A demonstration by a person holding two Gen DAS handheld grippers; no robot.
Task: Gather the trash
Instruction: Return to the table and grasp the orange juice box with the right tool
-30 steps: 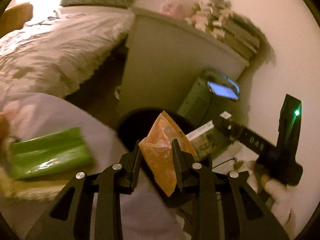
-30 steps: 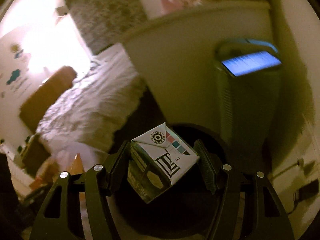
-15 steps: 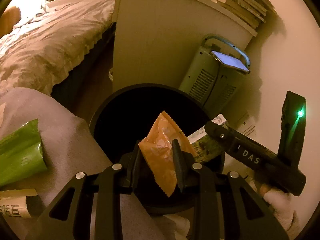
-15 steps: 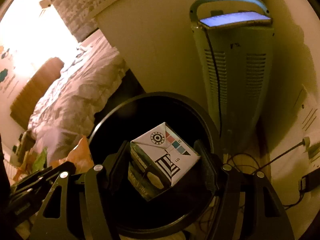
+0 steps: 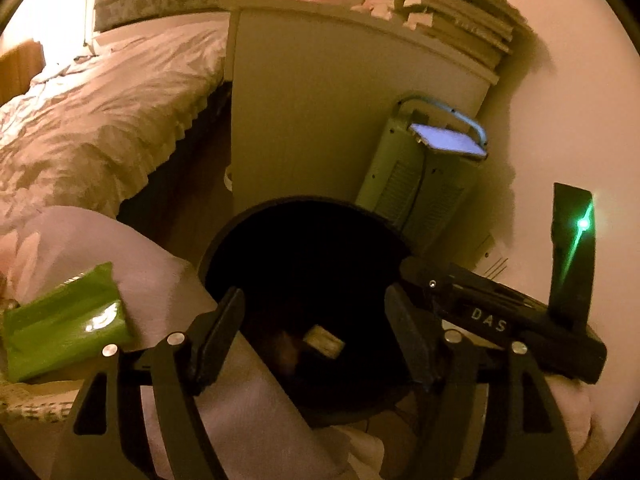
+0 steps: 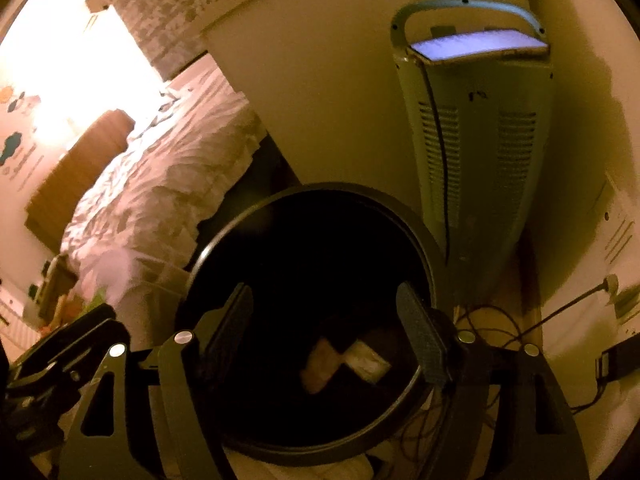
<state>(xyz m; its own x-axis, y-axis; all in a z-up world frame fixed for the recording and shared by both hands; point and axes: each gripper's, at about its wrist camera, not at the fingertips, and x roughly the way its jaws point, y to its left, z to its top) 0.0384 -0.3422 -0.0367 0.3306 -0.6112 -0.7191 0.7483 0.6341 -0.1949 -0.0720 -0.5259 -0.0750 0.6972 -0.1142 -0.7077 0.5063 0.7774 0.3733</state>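
Observation:
A round black bin [image 5: 248, 224] [image 6: 420, 232] stands on the floor below both grippers. My left gripper [image 5: 316, 340] is open and empty over its near rim. My right gripper [image 6: 328, 336] is open and empty over the bin's mouth; it also shows at the right of the left wrist view [image 5: 500, 320]. The small carton [image 5: 323, 342] [image 6: 366, 360] and the orange wrapper [image 6: 320, 364] lie at the bottom of the bin. The wrapper is only a dim shape in the left wrist view [image 5: 286, 346]. A green wrapper [image 5: 64, 328] lies on a pale cloth surface to the left.
A pale green heater with a handle [image 5: 424, 176] [image 6: 476, 128] stands behind the bin by the wall. A white cabinet [image 5: 320, 112] stands behind it, with a stack of books [image 5: 452, 12] on top. A bed [image 5: 92, 112] is at the left. Cables [image 6: 492, 328] lie on the floor at the right.
Both grippers have opened. The orange wrapper has dropped from the left one and the carton from the right one, and both now lie in the bin.

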